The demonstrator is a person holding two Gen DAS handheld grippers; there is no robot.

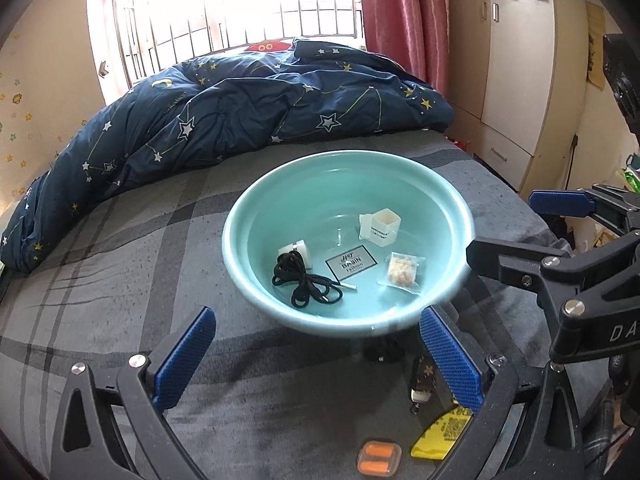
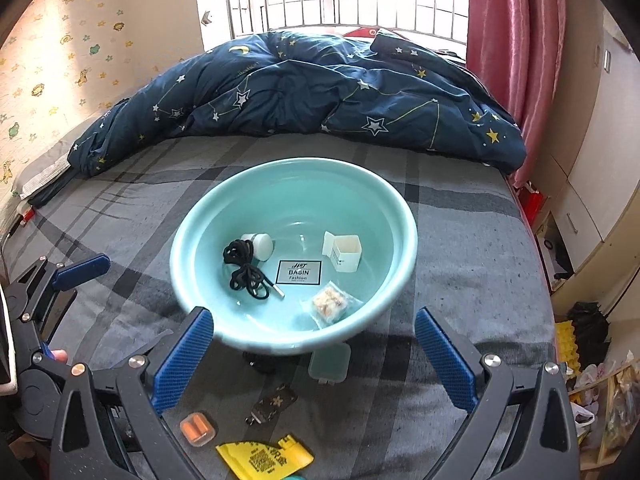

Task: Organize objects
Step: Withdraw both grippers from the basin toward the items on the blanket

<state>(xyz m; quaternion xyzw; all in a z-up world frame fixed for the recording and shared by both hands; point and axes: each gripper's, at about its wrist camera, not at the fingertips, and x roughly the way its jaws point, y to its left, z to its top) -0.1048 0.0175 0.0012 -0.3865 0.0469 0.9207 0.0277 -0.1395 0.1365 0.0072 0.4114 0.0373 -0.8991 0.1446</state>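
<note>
A teal basin point(image 1: 248, 216) point(image 2: 192, 220) sits on the grey bed. Inside it lie a black cord point(image 1: 304, 284) point(image 2: 244, 268) with a white plug point(image 2: 260, 244), a small white box point(image 1: 380, 226) point(image 2: 346, 254) and a clear snack packet point(image 1: 402, 272) point(image 2: 330, 304). In front of the basin lie an orange earplug case point(image 1: 378, 462) point(image 2: 198, 428), a yellow packet point(image 1: 444, 434) point(image 2: 264, 458), a dark patterned key fob point(image 1: 422, 380) point(image 2: 274, 400), a clear teal case point(image 2: 330, 362) and a small black item point(image 1: 384, 350). My left gripper point(image 1: 316, 360) and right gripper point(image 2: 316, 360) are both open and hold nothing.
A crumpled navy star-print duvet point(image 1: 240, 112) point(image 2: 320, 92) covers the far end of the bed, under a barred window. A pink curtain point(image 2: 516, 40) and a white wardrobe point(image 1: 520, 60) stand to the right. Clutter lies on the floor past the bed's right edge point(image 2: 588, 344).
</note>
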